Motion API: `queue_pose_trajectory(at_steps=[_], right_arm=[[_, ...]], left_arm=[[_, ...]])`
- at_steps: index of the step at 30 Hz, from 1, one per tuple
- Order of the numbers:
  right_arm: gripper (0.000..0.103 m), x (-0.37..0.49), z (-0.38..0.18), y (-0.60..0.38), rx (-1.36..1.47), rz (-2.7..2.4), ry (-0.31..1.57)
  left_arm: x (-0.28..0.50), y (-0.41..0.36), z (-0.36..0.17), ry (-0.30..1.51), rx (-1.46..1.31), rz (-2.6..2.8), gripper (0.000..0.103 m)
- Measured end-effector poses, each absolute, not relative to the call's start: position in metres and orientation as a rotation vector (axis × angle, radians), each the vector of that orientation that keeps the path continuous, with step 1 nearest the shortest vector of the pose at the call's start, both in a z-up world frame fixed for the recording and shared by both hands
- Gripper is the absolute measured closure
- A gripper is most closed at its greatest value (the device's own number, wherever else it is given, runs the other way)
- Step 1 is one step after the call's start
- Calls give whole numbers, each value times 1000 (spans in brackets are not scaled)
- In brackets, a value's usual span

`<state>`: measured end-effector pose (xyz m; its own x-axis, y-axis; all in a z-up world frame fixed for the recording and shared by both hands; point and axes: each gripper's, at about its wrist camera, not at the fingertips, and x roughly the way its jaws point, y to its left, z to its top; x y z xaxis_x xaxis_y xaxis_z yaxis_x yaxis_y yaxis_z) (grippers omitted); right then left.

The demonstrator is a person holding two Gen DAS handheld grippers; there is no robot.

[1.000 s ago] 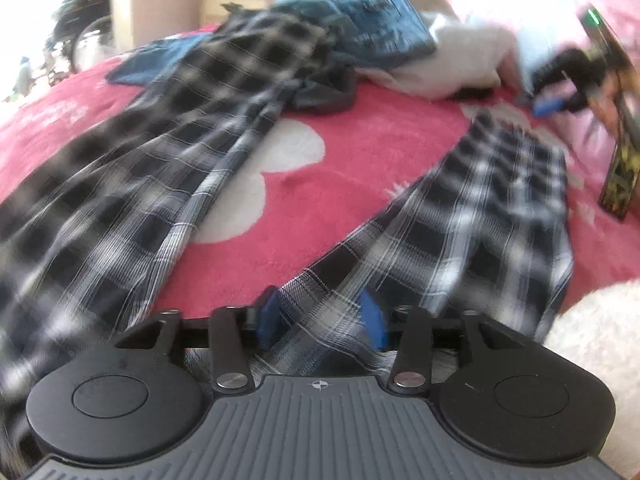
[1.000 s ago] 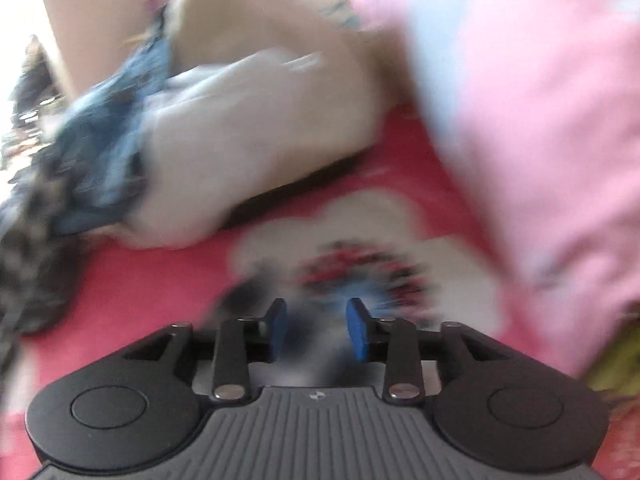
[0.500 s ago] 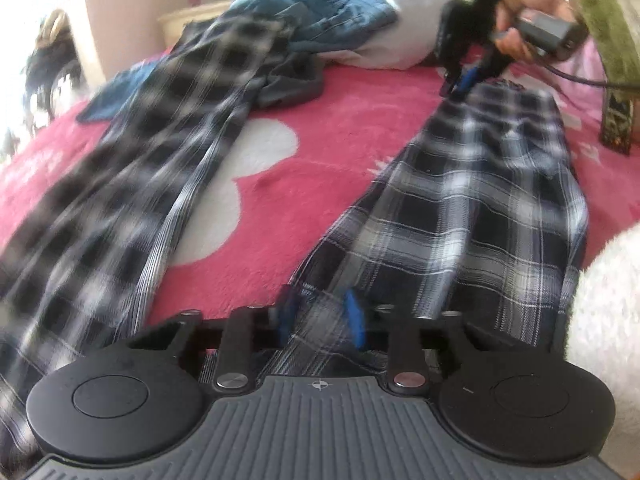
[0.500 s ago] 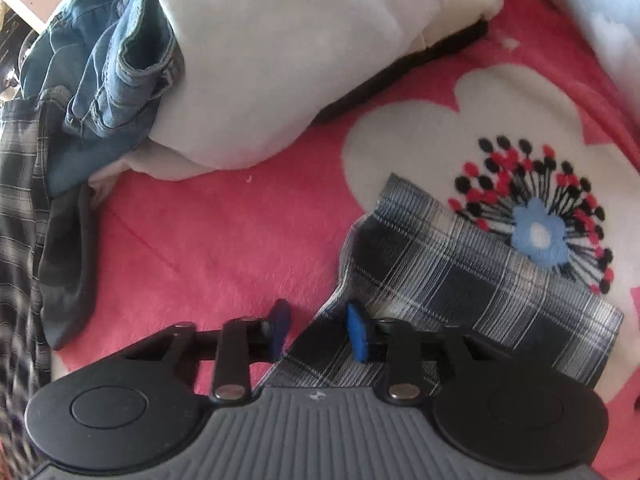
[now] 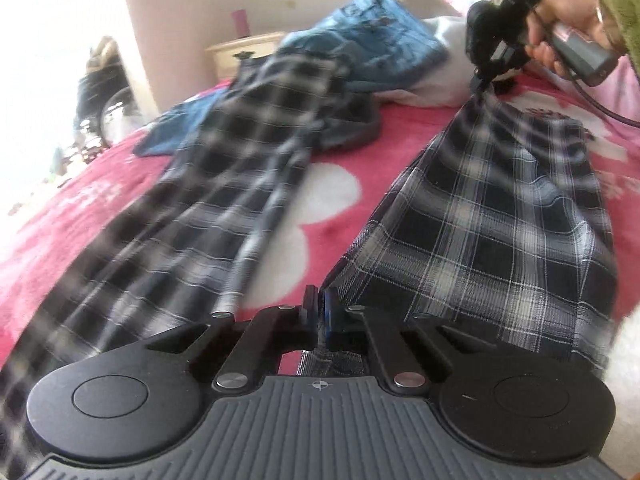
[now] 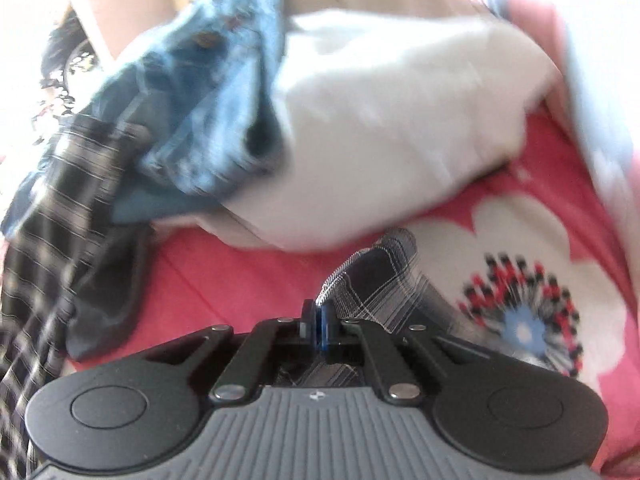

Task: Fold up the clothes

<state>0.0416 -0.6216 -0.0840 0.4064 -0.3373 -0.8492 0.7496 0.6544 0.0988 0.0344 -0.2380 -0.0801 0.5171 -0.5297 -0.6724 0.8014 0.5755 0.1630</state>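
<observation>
At lower centre of each view, the left gripper and right gripper pinched opposite corners of one plaid trouser leg, likely tensioning it for folding.

The right gripper has its jaws clamped on a corner of the plaid garment, above the pink flowered bedspread.

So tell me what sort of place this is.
Most likely a bedroom: clothes lie on a pink flowered blanket that looks like a bed cover, with a small cream nightstand against the wall behind.
</observation>
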Motion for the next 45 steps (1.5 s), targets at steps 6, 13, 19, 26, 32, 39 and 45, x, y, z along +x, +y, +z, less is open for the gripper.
queue_pose_trajectory(at_steps=[6,13,19,26,32,39,45], right_arm=[[100,87,-90,-605,418,-671,905],[92,113,-127,-608,458,-607,957],[60,74,-109,-632,591,-589,837],[54,-49,-66,-659,852,-607,686],[52,-145,-95,-669,1121,-684,702],[58,-158,-139,-647,1216,-656,733],[95,-144,-147,-644,1171,-661,723]], left_arm=[[49,-234,-88,642,494,-786,102],[54,-238,-105,684,532,-758,97],[63,-226,-91,701,447,-735,66],[50,-204,-52,661,310,-721,50],[11,-189,-36,712,310,-826,49],[-41,-124,-39,830,300,-759,49],[-72,-52,-29,866,217,-618,49]])
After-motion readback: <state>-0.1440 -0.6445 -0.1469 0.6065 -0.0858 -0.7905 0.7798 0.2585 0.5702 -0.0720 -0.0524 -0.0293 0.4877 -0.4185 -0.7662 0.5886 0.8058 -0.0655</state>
